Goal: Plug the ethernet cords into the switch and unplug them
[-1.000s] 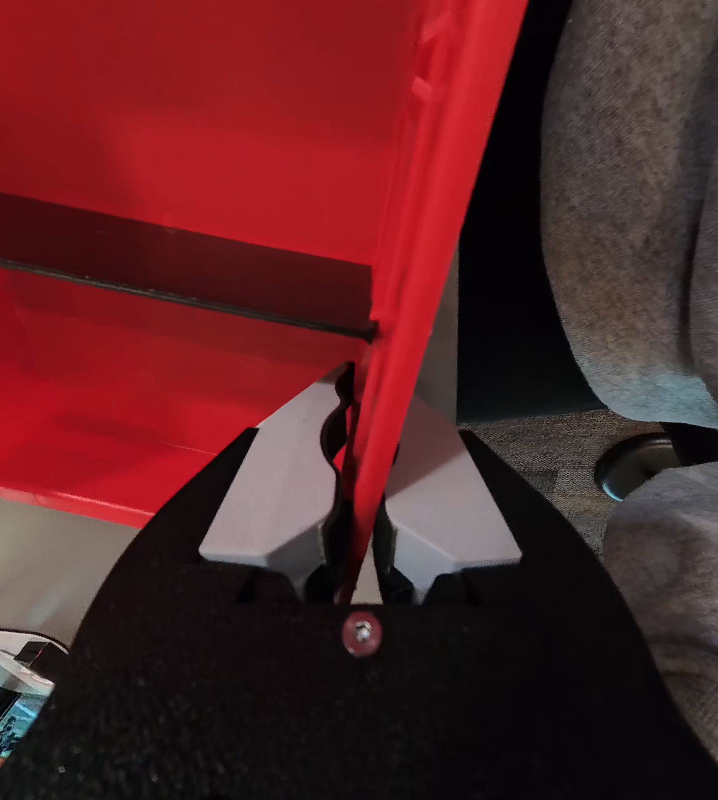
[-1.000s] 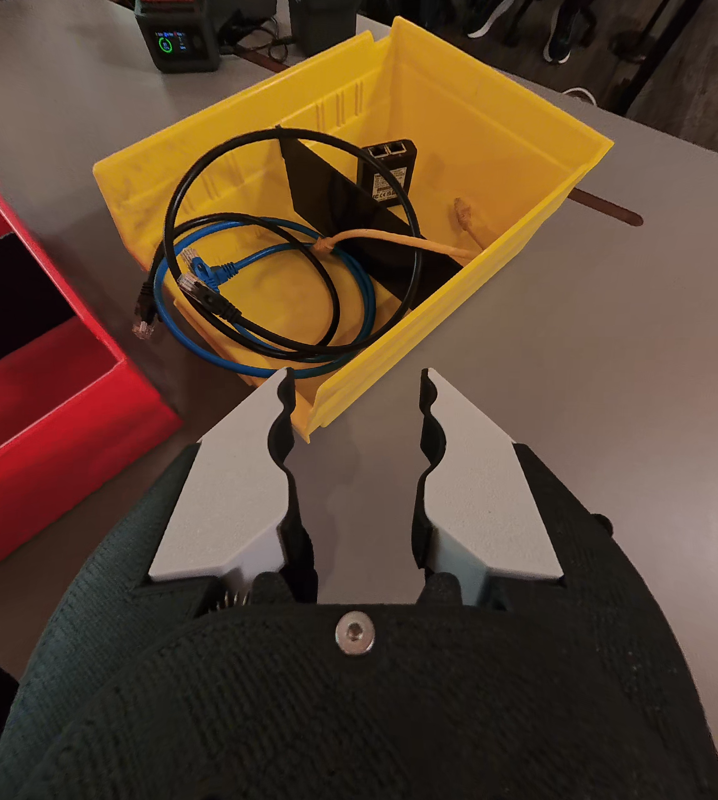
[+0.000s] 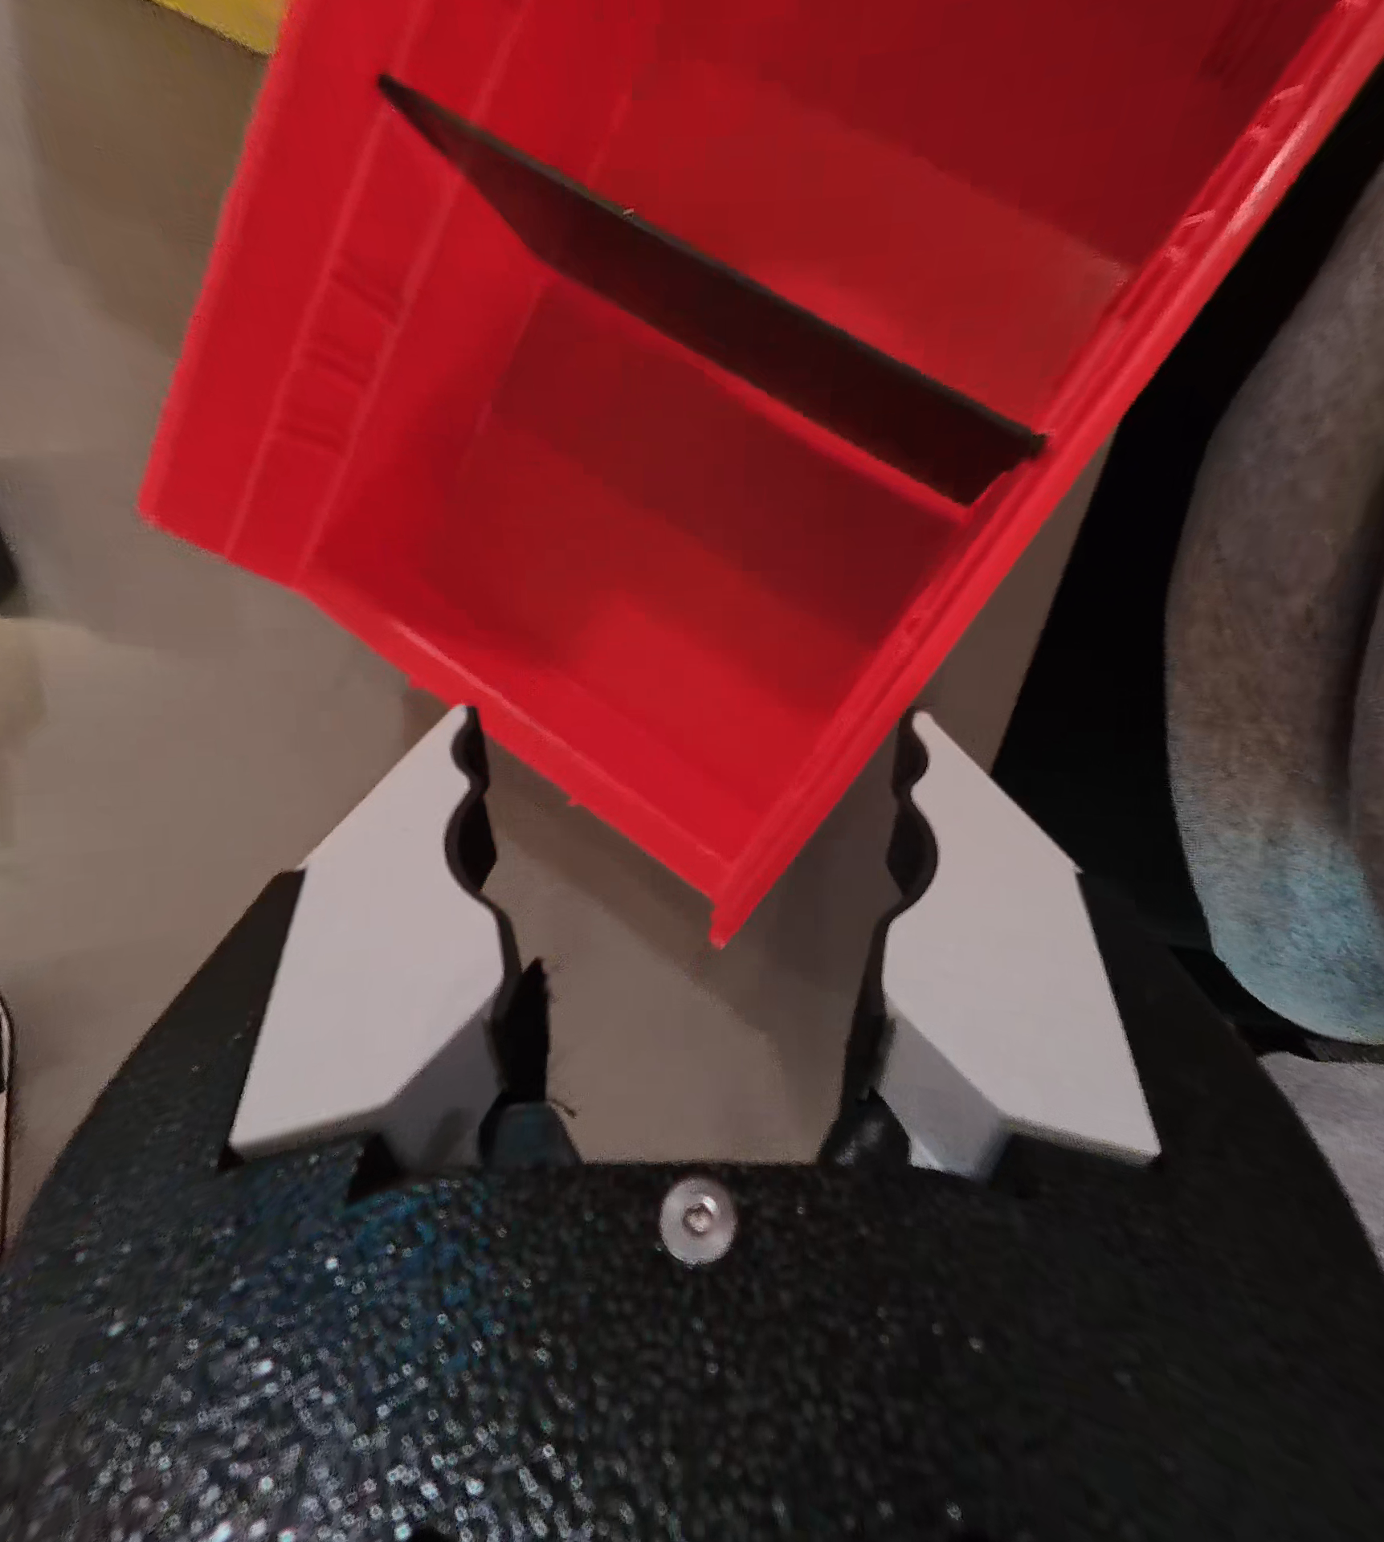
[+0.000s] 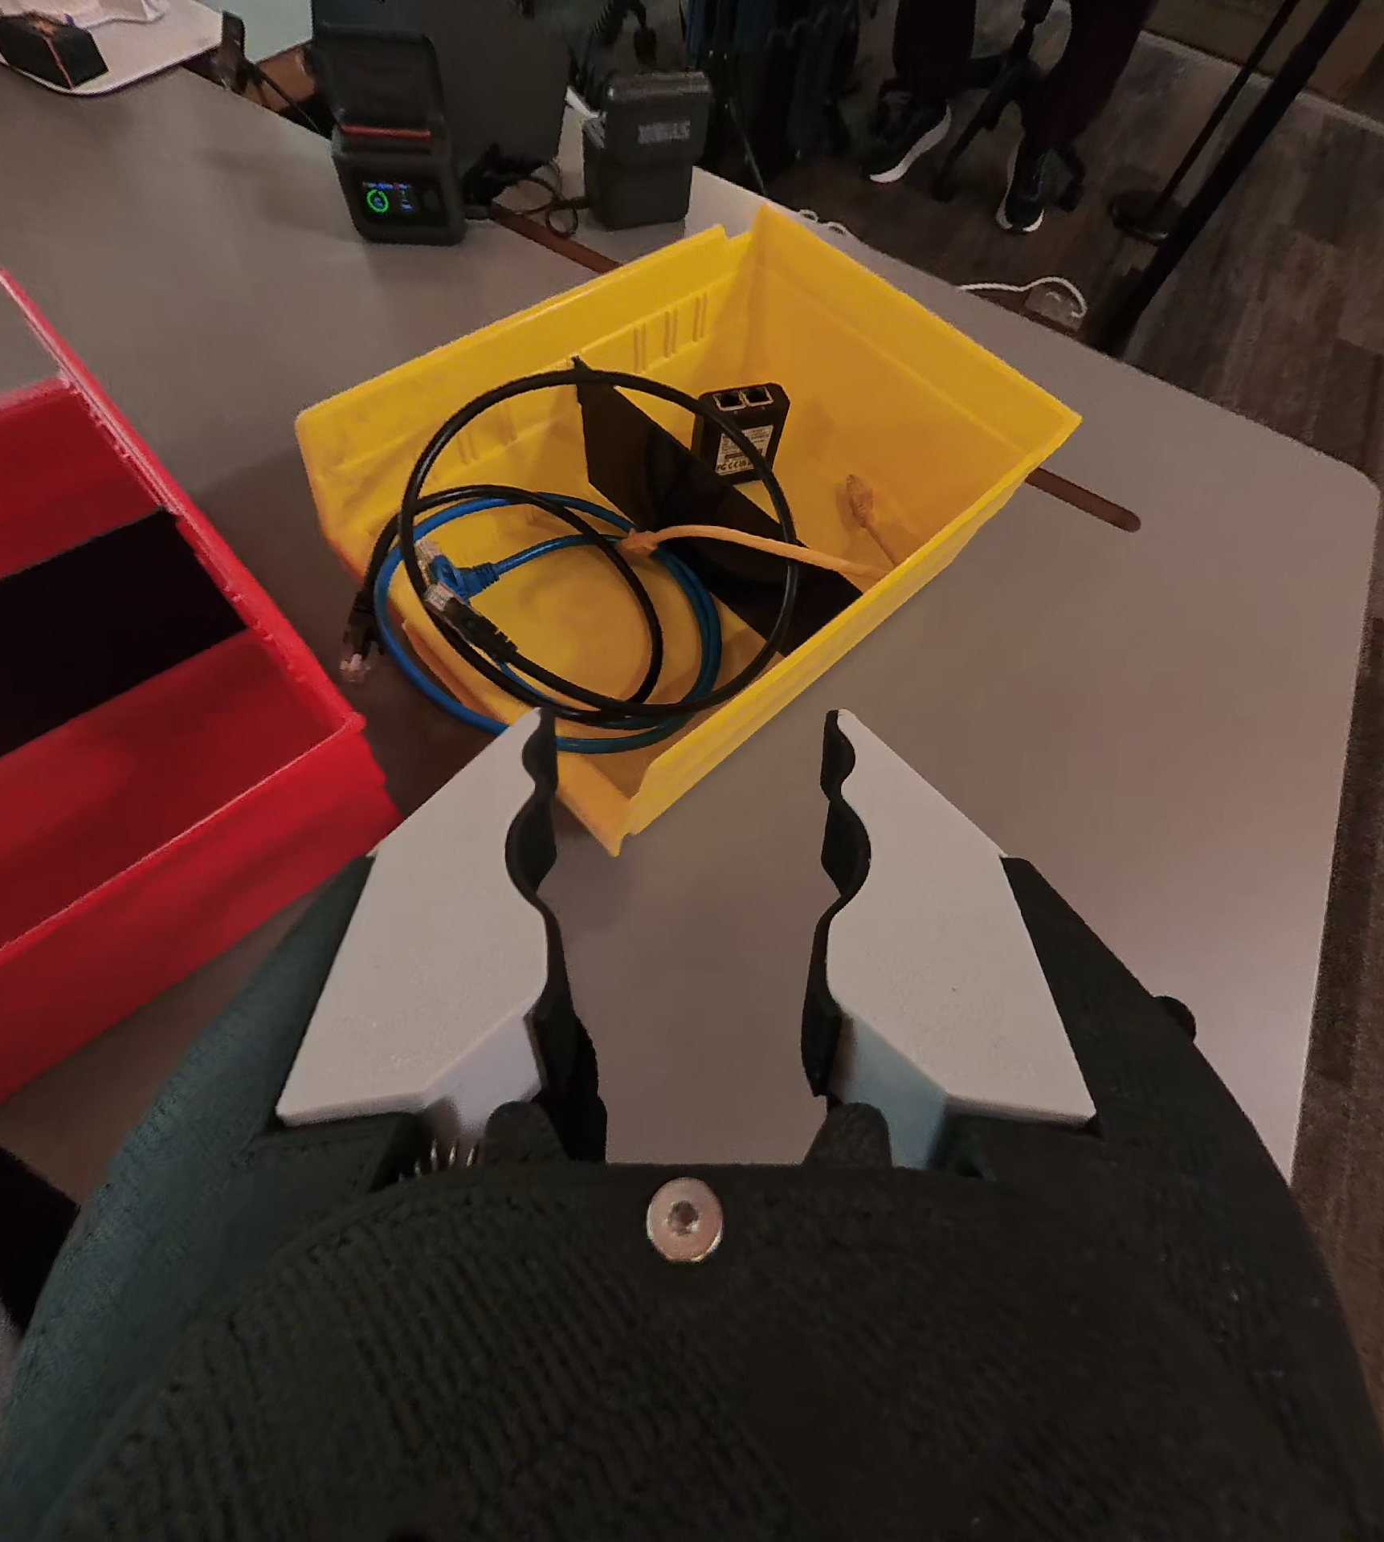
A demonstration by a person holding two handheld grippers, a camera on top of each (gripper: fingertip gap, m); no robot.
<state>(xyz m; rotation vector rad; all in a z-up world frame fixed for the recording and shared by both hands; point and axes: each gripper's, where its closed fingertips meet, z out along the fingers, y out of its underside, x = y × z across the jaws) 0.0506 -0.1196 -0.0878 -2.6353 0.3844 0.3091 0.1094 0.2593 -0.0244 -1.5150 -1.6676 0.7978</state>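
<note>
— Grey tabletop [image 4: 1005,667]: your left gripper [image 3: 688,834] and right gripper [image 4: 684,834] both gape, empty.
— Progress?
— None: black two-port switch [image 4: 742,430] and coiled black, blue, orange ethernet cords [image 4: 588,584] lie unplugged in far yellow plastic bin [image 4: 964,467]; red plastic bin [image 4: 87,834] left.

A grey table [image 4: 1089,751] with a rounded corner stands on dark wood-look flooring [image 4: 1339,292]. At its far edge sit a small black device with a lit screen [image 4: 400,188] and a black box [image 4: 645,150]. Black stand legs [image 4: 1189,167] rise behind; the light is dim and warm
</note>
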